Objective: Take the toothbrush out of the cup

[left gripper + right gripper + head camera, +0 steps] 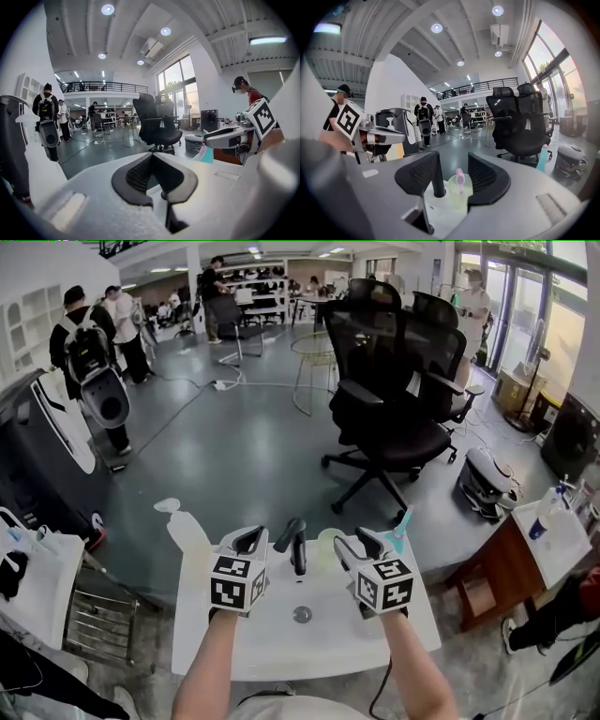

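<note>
A pale green cup [458, 193] stands on the white washbasin [281, 643], just right of the black faucet [296, 546]. A pink-headed toothbrush [460, 176] sticks up out of it. My right gripper [453, 161] is open, and the cup and brush show in the gap between its jaws, a little ahead of the tips. In the head view the cup [327, 542] sits just left of my right gripper [361, 542]. My left gripper [251, 538] hovers left of the faucet. Its jaws meet at the tips with nothing held [151, 157].
A teal bottle with a pink cap [401, 524] stands at the basin's right rim. The drain [302, 614] lies mid-basin. A black office chair [394, 418] stands on the grey floor beyond, a wooden stand [497, 577] is to the right, and people are far back.
</note>
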`<state>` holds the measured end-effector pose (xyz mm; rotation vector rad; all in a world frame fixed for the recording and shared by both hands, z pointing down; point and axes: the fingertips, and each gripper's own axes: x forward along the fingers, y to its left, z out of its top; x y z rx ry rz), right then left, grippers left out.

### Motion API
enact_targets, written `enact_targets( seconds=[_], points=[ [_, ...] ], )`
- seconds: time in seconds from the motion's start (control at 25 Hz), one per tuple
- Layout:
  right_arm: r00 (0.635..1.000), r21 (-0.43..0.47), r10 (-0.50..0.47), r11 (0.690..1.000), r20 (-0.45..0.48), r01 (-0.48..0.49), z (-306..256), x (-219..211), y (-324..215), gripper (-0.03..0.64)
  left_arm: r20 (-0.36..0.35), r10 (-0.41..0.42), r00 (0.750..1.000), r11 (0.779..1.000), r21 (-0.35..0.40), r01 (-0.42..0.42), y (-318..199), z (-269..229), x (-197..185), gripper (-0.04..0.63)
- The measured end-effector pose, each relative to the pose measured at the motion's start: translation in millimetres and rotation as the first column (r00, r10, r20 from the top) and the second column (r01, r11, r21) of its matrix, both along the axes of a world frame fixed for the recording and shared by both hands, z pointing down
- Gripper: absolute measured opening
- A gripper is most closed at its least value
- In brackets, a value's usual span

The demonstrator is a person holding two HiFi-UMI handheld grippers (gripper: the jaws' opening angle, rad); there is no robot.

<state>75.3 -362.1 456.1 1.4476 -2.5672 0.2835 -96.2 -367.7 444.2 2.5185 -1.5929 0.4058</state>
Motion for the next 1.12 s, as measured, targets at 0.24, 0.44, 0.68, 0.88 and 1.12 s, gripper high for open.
enact_targets(
  seconds=[0.24, 0.44, 0.68, 0.88, 1.12],
  points=[
    [1.0, -0.017, 0.018, 1.0, -0.002, -0.018, 13, -2, -5, 0.193, 0.005, 0.015, 1.0, 1.0, -0.004, -0.015, -6, 4, -4, -0.002],
    [0.999, -0.037, 0.032, 0.999, -0.005, -0.032, 25, -2, -10, 0.192, 0.009, 0.027, 1.0, 1.0, -0.006, -0.027, -10, 5, -5, -0.002],
    [0.999, -0.058, 0.049, 0.997, -0.014, -0.05, 39, 0, -17, 0.192, 0.018, 0.035, 0.999, 0.999, 0.001, -0.035, -15, 3, -6, -0.002],
    [0.999, -0.086, 0.048, 0.995, -0.025, -0.05, 53, 2, -19, 0.184, 0.019, 0.037, 0.999, 0.999, 0.001, -0.037, -18, 3, -4, -0.002],
    [0.999, -0.112, 0.048, 0.992, -0.025, -0.051, 65, 1, -23, 0.179, 0.022, 0.041, 0.999, 0.999, 0.004, -0.041, -21, 3, -3, -0.002]
  ],
)
